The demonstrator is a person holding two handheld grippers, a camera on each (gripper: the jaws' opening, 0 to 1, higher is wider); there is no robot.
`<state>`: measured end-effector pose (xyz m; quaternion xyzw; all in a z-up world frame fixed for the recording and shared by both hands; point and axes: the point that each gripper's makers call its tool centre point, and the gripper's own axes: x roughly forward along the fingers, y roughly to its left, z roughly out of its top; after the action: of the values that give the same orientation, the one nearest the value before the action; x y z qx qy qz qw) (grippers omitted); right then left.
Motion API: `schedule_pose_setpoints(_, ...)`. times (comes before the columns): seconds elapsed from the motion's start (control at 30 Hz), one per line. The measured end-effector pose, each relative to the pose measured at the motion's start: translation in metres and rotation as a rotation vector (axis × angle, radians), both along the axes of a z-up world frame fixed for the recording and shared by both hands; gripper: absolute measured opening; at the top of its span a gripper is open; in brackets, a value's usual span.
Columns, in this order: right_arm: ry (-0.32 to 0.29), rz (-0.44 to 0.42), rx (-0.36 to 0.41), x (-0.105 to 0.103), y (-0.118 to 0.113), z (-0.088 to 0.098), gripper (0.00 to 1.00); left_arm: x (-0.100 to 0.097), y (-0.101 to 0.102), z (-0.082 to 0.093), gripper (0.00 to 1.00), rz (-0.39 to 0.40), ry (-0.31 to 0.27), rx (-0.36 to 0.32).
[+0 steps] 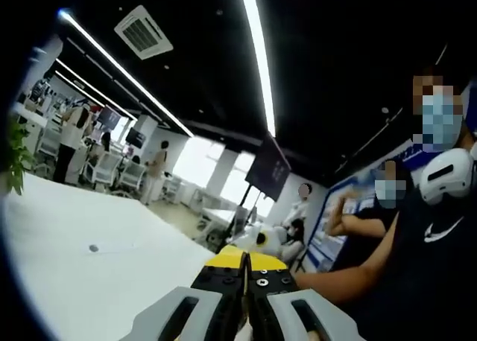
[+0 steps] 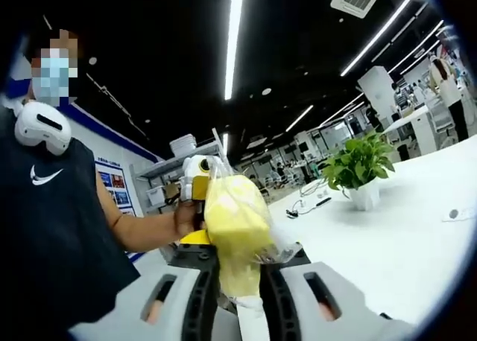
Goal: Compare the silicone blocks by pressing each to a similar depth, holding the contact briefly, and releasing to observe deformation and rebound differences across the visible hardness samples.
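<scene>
Right tongs (image 2: 240,281) clamp a yellow block (image 2: 235,222) in clear wrap above the white bench (image 2: 402,237); left tongs (image 1: 246,296) are closed, holding nothing.

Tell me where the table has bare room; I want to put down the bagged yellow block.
White table lies bare between the potted plant and the right gripper holding the bagged yellow block. It is crowded toward the person.

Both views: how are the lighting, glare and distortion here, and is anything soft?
Left gripper view: ceiling light strips bow from fisheye, window blown out, white table washed pale. Right gripper view: yellow block in clear wrap between the right gripper jaws looks soft and bright; potted plant reasonably sharp.
</scene>
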<state>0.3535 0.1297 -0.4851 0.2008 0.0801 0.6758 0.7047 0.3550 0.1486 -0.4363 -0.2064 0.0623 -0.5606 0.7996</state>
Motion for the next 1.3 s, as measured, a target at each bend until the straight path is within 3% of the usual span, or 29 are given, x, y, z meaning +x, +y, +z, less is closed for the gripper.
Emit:
schedule_pose_setpoints(0.3, 0.007, 0.003, -0.059, -0.003, 0.000, -0.004, 0.07, -0.003, -0.002, -0.009, 0.01, 0.009, -0.016, 0.056)
schedule_pose_setpoints(0.7, 0.017, -0.001, -0.095, -0.007, -0.003, -0.010, 0.04, -0.005, -0.003, -0.015, 0.00, 0.036, -0.008, 0.071)
schedule_pose_setpoints(0.97, 0.003, 0.002, -0.106, -0.007, -0.003, -0.006, 0.03, -0.006, -0.002, -0.013, 0.00, 0.047, -0.059, 0.078)
schedule_pose_setpoints(1.03, -0.004, 0.007, -0.135, -0.008, -0.001, -0.011, 0.03, -0.006, 0.000, -0.019, 0.00, 0.037, -0.021, 0.102)
schedule_pose_setpoints(1.13, 0.001, 0.004, -0.140, -0.008, -0.001, -0.013, 0.03, -0.007, -0.001, -0.020, 0.00, 0.047, -0.040, 0.108)
schedule_pose_setpoints(1.3, 0.009, 0.006, -0.141, -0.008, -0.001, -0.015, 0.03, -0.006, 0.000, -0.022, 0.00, 0.055, -0.014, 0.102)
